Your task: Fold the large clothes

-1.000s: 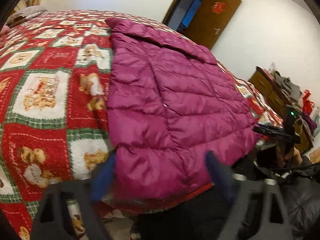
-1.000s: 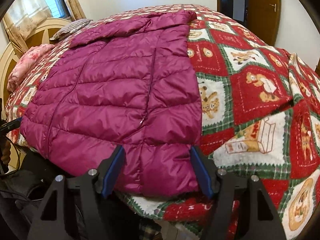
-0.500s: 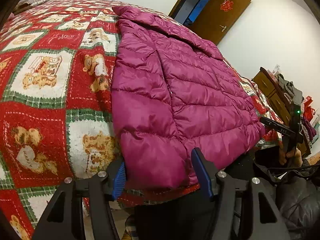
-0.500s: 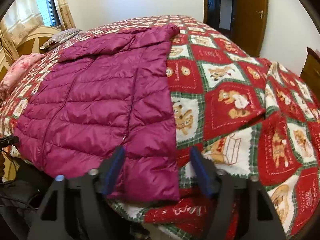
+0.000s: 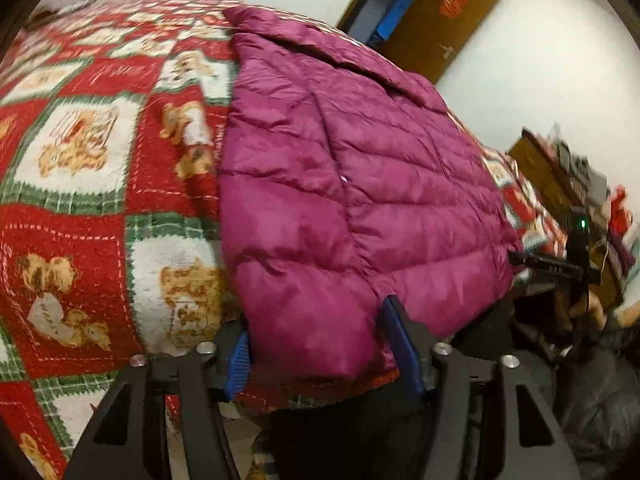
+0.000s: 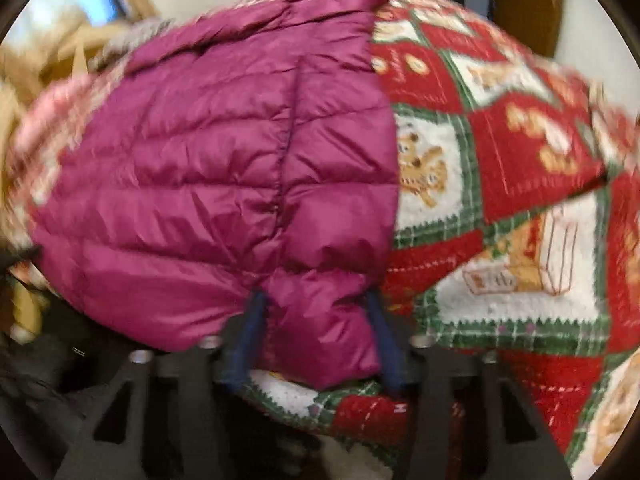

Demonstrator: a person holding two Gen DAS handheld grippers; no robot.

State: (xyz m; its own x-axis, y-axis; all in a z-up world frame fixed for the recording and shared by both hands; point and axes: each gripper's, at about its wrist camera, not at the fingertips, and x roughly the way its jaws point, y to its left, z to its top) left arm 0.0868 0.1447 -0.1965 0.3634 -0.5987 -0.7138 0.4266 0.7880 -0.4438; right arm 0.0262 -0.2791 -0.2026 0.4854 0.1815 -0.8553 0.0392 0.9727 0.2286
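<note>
A magenta quilted puffer jacket [image 5: 352, 184] lies flat on a bed, hem toward me, collar at the far end. It also shows in the right wrist view [image 6: 224, 184]. My left gripper [image 5: 316, 344] is open, its blue-padded fingers straddling the jacket's left hem corner at the bed's edge. My right gripper [image 6: 316, 340] is open too, its fingers either side of the right hem corner, which bulges between them. The right wrist view is blurred by motion.
The bed carries a red, green and white bear-pattern quilt [image 5: 80, 200], also seen in the right wrist view [image 6: 520, 208]. A brown door [image 5: 436, 20] stands open beyond the bed. A cluttered wooden dresser [image 5: 560, 184] is at the right. A headboard and pillow [image 6: 80, 52] are far left.
Both grippers have moved forward onto the jacket's hem corners. The right fingers have narrowed around the fabric. The left gripper has shifted slightly and the view has tilted.
</note>
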